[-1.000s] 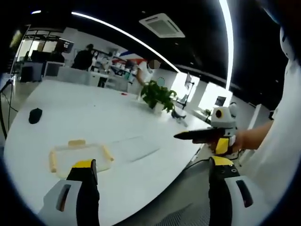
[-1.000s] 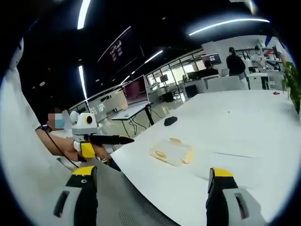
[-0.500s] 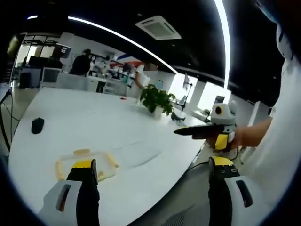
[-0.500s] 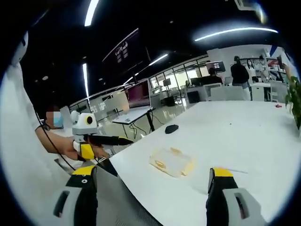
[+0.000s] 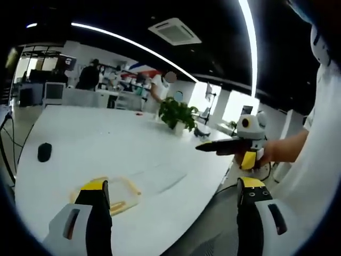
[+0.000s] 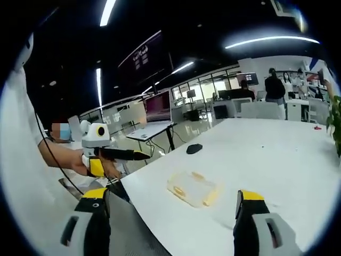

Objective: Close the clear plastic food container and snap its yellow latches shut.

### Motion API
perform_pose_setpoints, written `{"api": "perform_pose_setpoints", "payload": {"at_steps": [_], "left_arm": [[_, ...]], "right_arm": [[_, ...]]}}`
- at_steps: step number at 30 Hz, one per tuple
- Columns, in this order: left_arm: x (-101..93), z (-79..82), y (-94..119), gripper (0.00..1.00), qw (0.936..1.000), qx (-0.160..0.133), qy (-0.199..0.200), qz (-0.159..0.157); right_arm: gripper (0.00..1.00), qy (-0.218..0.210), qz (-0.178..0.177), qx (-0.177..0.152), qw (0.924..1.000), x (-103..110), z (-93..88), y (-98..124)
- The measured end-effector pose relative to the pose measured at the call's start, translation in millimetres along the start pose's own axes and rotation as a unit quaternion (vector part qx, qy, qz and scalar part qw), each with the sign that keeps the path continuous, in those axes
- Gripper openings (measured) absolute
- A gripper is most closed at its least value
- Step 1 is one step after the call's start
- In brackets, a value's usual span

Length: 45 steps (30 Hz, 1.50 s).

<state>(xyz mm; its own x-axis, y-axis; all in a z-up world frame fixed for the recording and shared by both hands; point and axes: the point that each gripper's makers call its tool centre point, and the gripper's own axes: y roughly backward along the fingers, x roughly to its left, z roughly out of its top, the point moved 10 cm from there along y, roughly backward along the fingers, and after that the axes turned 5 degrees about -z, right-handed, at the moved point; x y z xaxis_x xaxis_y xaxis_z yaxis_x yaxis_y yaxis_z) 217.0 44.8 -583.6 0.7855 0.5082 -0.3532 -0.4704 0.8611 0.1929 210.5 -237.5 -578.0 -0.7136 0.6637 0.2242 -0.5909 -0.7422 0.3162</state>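
Right gripper view: container [image 6: 192,188] on surface [image 6: 277,160] — apart from claws.
Left claw [image 5: 169,192]: jaws apart.
Right claw [image 6: 169,200]: jaws apart.

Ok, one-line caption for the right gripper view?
Open right gripper facing clear container with yellow latches on white table.

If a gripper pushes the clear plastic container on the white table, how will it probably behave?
The clear plastic container looks thin-walled and empty, so it is probably light. It lies flat and low on the smooth white table, so it would likely slide, not tip. Its yellow latches may flex when pressed.
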Motion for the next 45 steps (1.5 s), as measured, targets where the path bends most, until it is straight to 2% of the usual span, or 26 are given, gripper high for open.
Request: {"api": "perform_pose_setpoints", "payload": {"at_steps": [17, 26, 33, 45], "left_arm": [[21.1, 4.0, 7.6, 0.97, 0.9995, 0.023, -0.022, 0.004], [41.2, 9.7, 15.4, 0.93, 0.9985, 0.038, -0.038, 0.005], [54.7, 16.6, 16.5, 0.94, 0.9975, 0.047, -0.052, 0.009], [79.8, 20.4, 14.6, 0.96, 0.9929, 0.084, -0.084, 0.006]], "right_arm": [[0.99, 0.030, 0.014, -0.002, 0.9994, -1.4, 11.2, -22.3], [0.97, 0.053, 0.017, 0.010, 0.9984, -5.9, 18.6, -36.6], [0.97, 0.071, 0.021, 0.017, 0.9971, -11.7, 25.9, -48.9], [0.96, 0.083, 0.022, 0.028, 0.9960, -25.3, 30.9, -65.3]]}}
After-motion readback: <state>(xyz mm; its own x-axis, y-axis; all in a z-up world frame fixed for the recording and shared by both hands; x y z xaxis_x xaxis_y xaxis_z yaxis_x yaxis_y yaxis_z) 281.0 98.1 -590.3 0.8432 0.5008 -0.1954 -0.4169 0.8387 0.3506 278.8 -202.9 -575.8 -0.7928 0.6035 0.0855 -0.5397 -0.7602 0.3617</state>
